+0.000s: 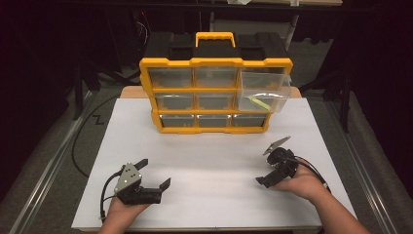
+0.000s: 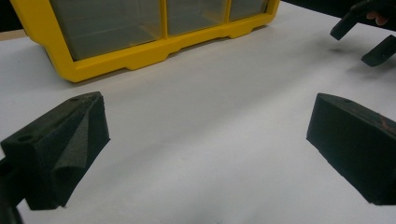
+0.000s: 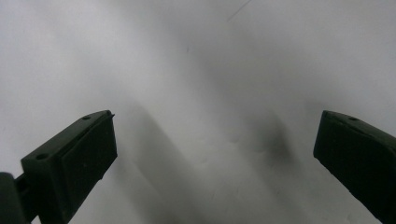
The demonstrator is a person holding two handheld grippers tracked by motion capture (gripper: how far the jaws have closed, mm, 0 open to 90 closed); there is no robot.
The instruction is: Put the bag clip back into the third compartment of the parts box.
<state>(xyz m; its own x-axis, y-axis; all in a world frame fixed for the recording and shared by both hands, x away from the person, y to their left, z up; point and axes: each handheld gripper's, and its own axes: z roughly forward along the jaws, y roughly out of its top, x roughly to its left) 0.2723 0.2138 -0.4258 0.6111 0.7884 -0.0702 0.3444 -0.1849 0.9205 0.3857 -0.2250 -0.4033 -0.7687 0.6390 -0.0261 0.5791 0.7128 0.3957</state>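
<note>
Left tongs (image 1: 155,174): near the table's (image 1: 214,161) front left corner, spread wide, holding nothing.
Right tongs (image 1: 271,168): toward the front right edge, spread wide, holding nothing, pointing down at the white top.
Drawer cabinet (image 1: 215,95): yellow and black, at the back edge, middle.
Right-hand drawer (image 1: 263,95): pulled out, something thin and yellow-green (image 1: 258,102) inside.
</note>
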